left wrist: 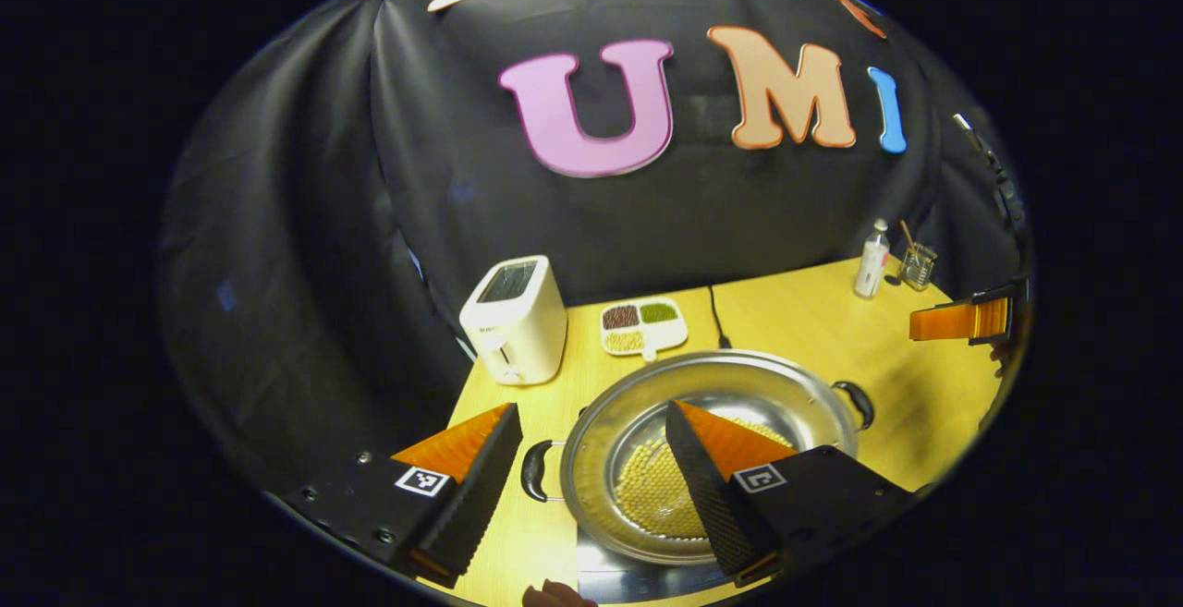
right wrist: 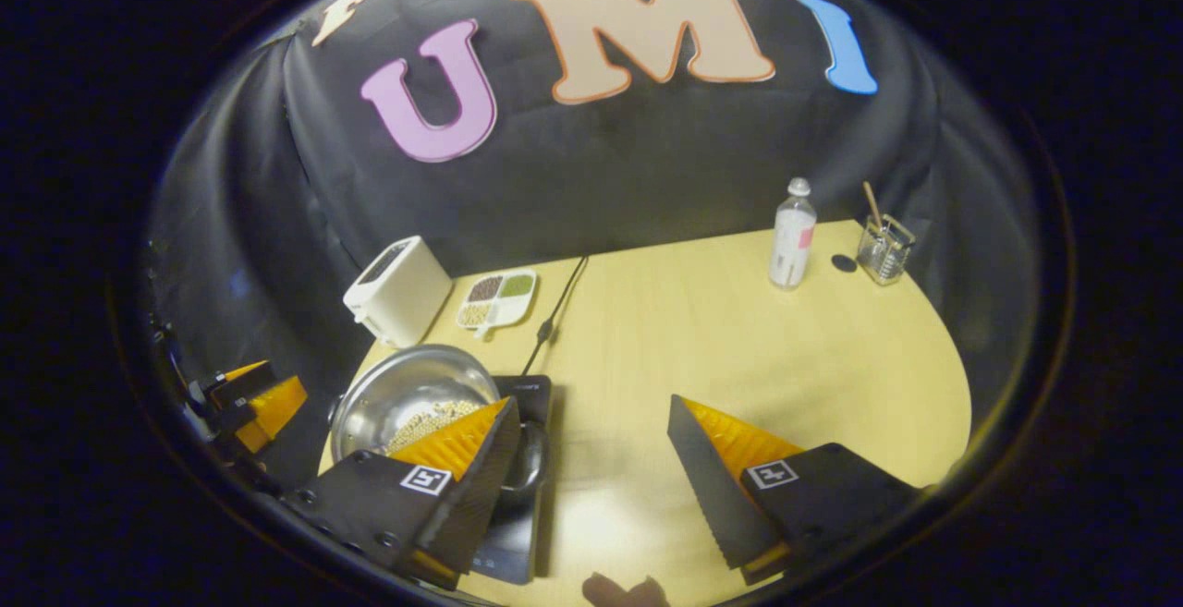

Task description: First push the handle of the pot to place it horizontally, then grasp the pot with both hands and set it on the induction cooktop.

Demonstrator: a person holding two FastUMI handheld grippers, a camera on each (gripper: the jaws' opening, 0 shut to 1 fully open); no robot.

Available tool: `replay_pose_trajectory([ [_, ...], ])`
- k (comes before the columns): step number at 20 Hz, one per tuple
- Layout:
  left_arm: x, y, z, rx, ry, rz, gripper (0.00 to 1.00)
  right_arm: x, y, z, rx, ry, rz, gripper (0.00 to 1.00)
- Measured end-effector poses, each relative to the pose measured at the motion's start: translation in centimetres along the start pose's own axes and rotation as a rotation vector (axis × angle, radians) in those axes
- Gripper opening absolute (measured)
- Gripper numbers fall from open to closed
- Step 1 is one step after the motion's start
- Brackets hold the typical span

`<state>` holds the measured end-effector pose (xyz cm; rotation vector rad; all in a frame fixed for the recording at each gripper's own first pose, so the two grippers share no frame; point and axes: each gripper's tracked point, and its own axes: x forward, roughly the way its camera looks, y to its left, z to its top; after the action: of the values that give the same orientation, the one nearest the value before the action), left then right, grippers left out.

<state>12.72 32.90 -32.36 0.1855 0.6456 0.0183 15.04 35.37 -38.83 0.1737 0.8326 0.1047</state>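
A wide steel pot (left wrist: 601,441) with yellow beans inside sits on the black induction cooktop (right wrist: 515,542); a glossy strip of the cooktop (left wrist: 628,581) shows under the pot's near rim. My left gripper (left wrist: 591,413) is open, straddling the pot's left rim. The black left handle (left wrist: 534,470) lies between its fingers, and I see neither finger pressing on it. The pot's other handle (left wrist: 855,402) points to the far right. My right gripper (right wrist: 591,404) is open over bare table, its left finger just beside the pot's (right wrist: 407,394) right handle (right wrist: 533,459).
On the yellow table (right wrist: 702,339), a white toaster (left wrist: 515,316) and a divided dish of beans (left wrist: 642,325) stand behind the pot. The cooktop's cable (right wrist: 554,311) runs to the back. A bottle (right wrist: 793,236) and a glass holder (right wrist: 884,248) stand far right.
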Motion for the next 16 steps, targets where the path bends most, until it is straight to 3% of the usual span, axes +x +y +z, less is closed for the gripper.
replay_pose_trajectory([
  [1,-1.1,-1.5,1.4,-0.008,-0.026,-0.003,0.95,-1.8,-1.4,1.4,-0.005,-0.038,0.004,0.93],
  [3,-3.0,-4.5,4.5,-0.028,-0.084,-0.002,0.96,-4.9,-4.9,4.2,-0.057,-0.131,-0.010,0.92],
  [4,-4.0,-5.9,5.8,-0.041,-0.112,0.003,0.97,-6.4,-6.4,5.5,-0.083,-0.168,-0.016,0.99],
  [5,-5.4,-7.2,7.4,-0.055,-0.141,0.007,0.98,-8.0,-7.4,6.5,-0.098,-0.200,-0.012,0.99],
  [6,-6.6,-8.8,8.6,-0.065,-0.168,0.005,1.00,-9.5,-8.0,7.6,-0.103,-0.229,-0.002,0.93],
  [9,-10.3,-12.1,12.4,-0.045,-0.253,0.011,0.98,-13.3,-10.2,10.7,-0.113,-0.304,0.014,0.93],
  [13,-14.1,-16.0,17.5,-0.031,-0.360,-0.030,0.97,-19.8,-11.3,15.6,-0.096,-0.429,0.025,0.92],
  [15,-15.5,-17.0,19.5,-0.068,-0.402,-0.049,1.00,-21.8,-11.3,16.7,-0.101,-0.474,0.020,0.92],
  [16,-16.3,-17.6,20.3,-0.094,-0.420,-0.063,0.97,-23.1,-11.0,17.3,-0.104,-0.499,0.019,0.93],
])
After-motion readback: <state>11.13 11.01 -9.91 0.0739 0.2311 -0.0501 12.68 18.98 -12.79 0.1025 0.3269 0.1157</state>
